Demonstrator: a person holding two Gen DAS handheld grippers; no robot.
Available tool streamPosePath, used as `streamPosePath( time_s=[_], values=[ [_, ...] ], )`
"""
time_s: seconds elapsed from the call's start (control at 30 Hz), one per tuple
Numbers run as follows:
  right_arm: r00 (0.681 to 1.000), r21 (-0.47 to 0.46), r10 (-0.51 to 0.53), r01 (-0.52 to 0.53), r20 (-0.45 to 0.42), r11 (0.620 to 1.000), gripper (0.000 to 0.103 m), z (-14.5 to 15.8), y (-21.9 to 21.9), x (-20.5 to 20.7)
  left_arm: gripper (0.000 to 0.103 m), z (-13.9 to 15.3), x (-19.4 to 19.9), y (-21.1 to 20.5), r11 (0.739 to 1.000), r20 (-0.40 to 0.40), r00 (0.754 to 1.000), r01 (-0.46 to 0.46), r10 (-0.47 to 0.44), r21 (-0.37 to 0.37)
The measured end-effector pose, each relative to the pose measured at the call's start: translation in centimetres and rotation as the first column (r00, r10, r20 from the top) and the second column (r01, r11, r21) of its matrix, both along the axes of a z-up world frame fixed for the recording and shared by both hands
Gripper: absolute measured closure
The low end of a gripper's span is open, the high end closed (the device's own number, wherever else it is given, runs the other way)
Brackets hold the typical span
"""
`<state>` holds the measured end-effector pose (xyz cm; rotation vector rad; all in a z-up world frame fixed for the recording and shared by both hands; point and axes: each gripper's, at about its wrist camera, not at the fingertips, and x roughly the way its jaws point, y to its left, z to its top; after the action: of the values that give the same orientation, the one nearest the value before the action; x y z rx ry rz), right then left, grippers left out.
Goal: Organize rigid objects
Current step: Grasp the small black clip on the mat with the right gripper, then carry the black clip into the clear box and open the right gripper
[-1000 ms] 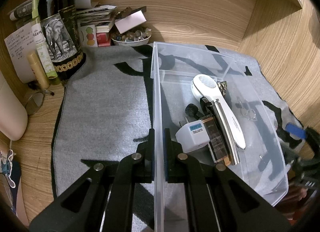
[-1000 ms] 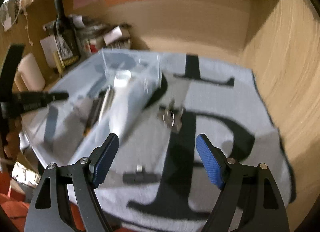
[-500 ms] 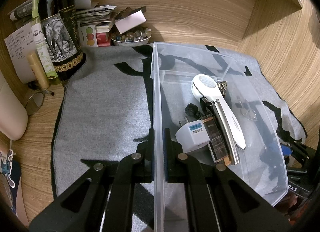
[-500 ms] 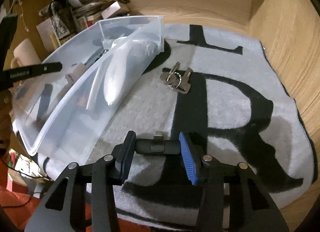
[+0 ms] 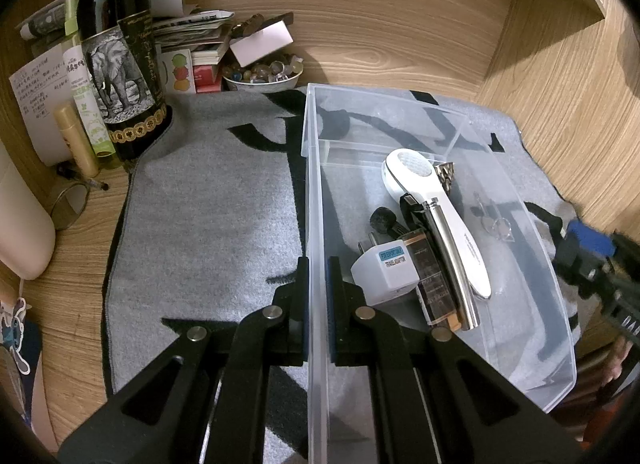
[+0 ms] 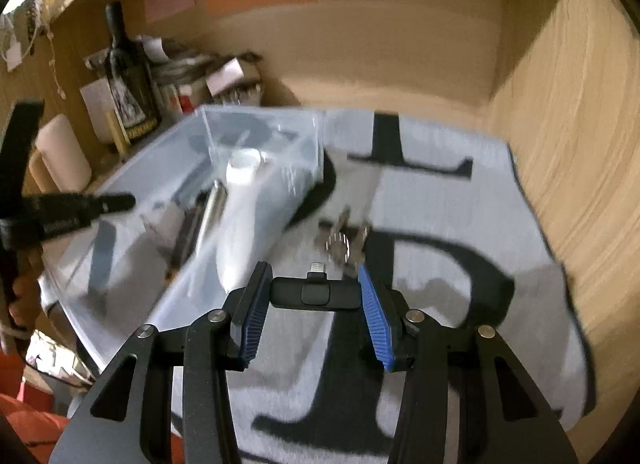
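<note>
Black plastic, small and oblong: a dongle-like adapter (image 6: 314, 295) with a short metal plug poking out of its top edge is sitting crosswise in the lower middle of the right wrist view, and the right gripper (image 6: 314, 306) is clamping it end to end, blue ribbed pads pressing on both tips, jaws partly closed around it. It is hanging above the grey mat (image 6: 460, 204) with big black lettering, the gripper tilting downward over it. A bunch of keys (image 6: 342, 238) is lying on the mat just beyond, blurred. At left in that view the clear plastic bin (image 6: 160, 296) is standing beside the adapter, not touching it.

In the left wrist view the left gripper (image 5: 317, 284) is pinching the bin's near-left wall (image 5: 316, 224), jaws fully closed on the thin plastic, pointing steeply down. Inside the bin are lying a white handheld device (image 5: 436, 208) with a chrome handle, a white travel plug adapter (image 5: 386, 272) and a dark slim case (image 5: 434, 284). At the right edge the right gripper's blue pad is showing, blurred.
</note>
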<state>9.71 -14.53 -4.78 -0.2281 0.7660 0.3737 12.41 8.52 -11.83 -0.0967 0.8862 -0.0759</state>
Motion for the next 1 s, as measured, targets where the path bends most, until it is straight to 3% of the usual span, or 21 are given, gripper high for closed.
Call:
streamPosePath(
  time_s=[0.33, 0.5, 0.77, 1.0],
  values=[
    [0.988, -0.001, 0.097, -0.098, 0.118, 0.995, 0.061, 3.5, 3.0, 0.7, 0.098, 0.0, 0.0, 0.0, 1.0, -0.001, 1.0, 0.0, 0.0, -0.001],
    [0.978, 0.017, 0.156, -0.159, 0.138, 0.987, 0.061, 4.3, 5.0, 1.2, 0.098, 0.0, 0.0, 0.0, 1.0, 0.0, 1.0, 0.0, 0.0, -0.001],
    [0.969, 0.006, 0.237, -0.238, 0.073, 0.971, 0.061, 2.3, 8.1, 2.3, 0.098, 0.0, 0.0, 0.0, 1.0, 0.0, 1.0, 0.0, 0.0, -0.001],
    [0.965, 0.021, 0.256, -0.255, -0.061, 0.967, 0.061, -0.2, 9.5, 4.2, 0.098, 0.0, 0.0, 0.0, 1.0, 0.0, 1.0, 0.0, 0.0, -0.001]
  ],
)
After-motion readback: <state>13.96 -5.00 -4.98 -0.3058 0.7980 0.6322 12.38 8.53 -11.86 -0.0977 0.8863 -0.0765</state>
